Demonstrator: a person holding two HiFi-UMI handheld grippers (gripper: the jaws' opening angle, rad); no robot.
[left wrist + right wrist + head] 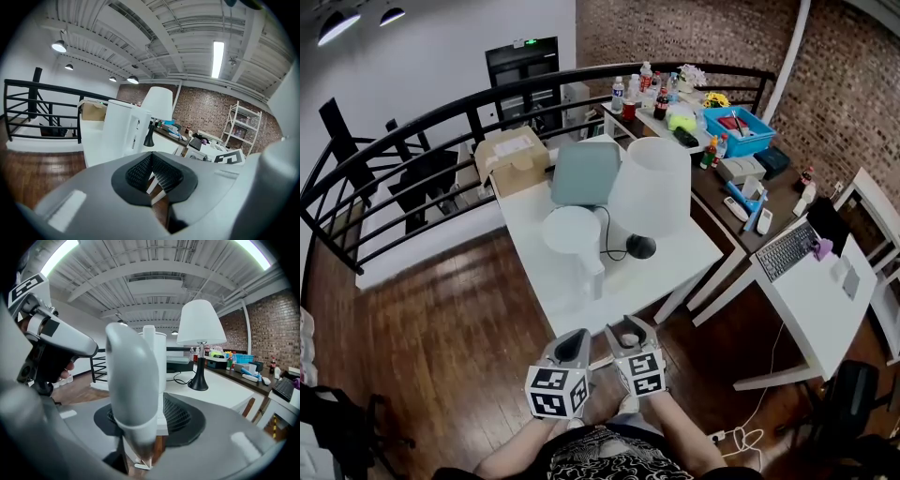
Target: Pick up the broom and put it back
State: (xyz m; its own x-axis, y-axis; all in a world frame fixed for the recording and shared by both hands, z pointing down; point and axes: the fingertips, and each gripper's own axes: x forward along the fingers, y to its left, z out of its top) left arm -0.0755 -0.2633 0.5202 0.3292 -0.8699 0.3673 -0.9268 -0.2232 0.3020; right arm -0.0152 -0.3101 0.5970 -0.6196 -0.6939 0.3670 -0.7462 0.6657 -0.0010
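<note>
Broom (133, 394) is clamped upright in the right gripper (140, 420); the left gripper (151, 158) is closed, empty. Gripped near its top, it could be swung into the lamp (199, 333) ahead.

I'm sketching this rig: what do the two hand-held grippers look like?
The left gripper and right gripper are pale grey shells, each carrying a white cube with black square markers. Each claw has black ribbed pads. The person wears a black-and-white patterned top.
</note>
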